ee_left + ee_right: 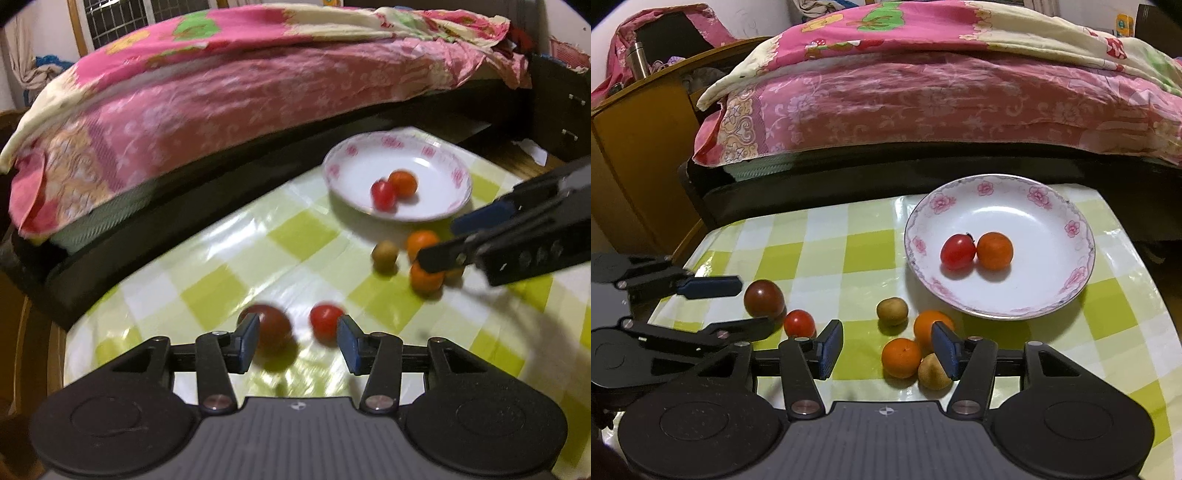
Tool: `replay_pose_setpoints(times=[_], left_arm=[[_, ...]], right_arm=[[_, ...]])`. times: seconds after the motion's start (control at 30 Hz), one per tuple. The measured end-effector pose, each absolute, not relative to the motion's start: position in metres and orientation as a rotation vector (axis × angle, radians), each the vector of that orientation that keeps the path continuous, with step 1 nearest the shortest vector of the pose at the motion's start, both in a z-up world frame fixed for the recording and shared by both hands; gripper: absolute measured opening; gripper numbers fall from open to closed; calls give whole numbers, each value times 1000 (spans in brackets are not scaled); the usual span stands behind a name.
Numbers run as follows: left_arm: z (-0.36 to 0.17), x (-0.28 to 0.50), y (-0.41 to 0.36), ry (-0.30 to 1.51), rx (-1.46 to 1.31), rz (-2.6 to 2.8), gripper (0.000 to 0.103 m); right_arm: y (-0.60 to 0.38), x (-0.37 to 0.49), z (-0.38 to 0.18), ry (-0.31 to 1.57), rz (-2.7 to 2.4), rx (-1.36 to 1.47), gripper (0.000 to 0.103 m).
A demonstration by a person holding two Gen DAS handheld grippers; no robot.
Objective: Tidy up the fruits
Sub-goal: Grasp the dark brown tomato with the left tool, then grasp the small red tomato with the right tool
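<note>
My left gripper [299,338] is open low over the checked cloth. A dark red tomato [273,328] lies by its left pad and a red tomato [325,321] by its right pad, and neither is pressed. My right gripper [886,349] is open too. An orange [901,357] and a brown fruit [932,371] lie between its fingers, and a second orange [931,328] sits just beyond its right pad. The flowered white plate [1015,291] holds a red tomato [956,251] and an orange [994,250]. Another brown fruit [892,311] lies loose.
The green-and-white checked cloth [827,254] covers a small table that ends near the plate's right side. A bed with a pink quilt [923,96] runs along the far edge. A wooden cabinet [639,147] stands at the left.
</note>
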State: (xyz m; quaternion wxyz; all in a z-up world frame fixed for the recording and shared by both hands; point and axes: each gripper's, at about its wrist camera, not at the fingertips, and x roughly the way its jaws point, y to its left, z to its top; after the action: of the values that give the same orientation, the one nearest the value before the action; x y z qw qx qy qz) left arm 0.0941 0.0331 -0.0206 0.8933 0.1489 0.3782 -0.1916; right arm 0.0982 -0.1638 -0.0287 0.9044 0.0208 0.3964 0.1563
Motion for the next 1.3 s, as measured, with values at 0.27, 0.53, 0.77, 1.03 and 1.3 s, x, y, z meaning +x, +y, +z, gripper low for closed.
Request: replay_pose_setpoints(times=[0.27, 0.53, 0.77, 1.03, 1.3], left_arm=[[-31, 103, 41, 783, 307, -400, 54], [-42, 117, 46, 792, 325, -396, 54], [-53, 130, 44, 812, 324, -404, 54], [-58, 137, 40, 815, 324, -394, 50], [-54, 127, 59, 833, 307, -392, 49]], right_arm=[[-158, 96, -38, 842, 338, 12, 51], [-152, 94, -41, 845, 383, -2, 51], [-136, 89, -45, 847, 450, -45, 51], [-121, 83, -48, 810, 515, -136, 50], [-104, 99, -53, 800, 526, -113, 48]])
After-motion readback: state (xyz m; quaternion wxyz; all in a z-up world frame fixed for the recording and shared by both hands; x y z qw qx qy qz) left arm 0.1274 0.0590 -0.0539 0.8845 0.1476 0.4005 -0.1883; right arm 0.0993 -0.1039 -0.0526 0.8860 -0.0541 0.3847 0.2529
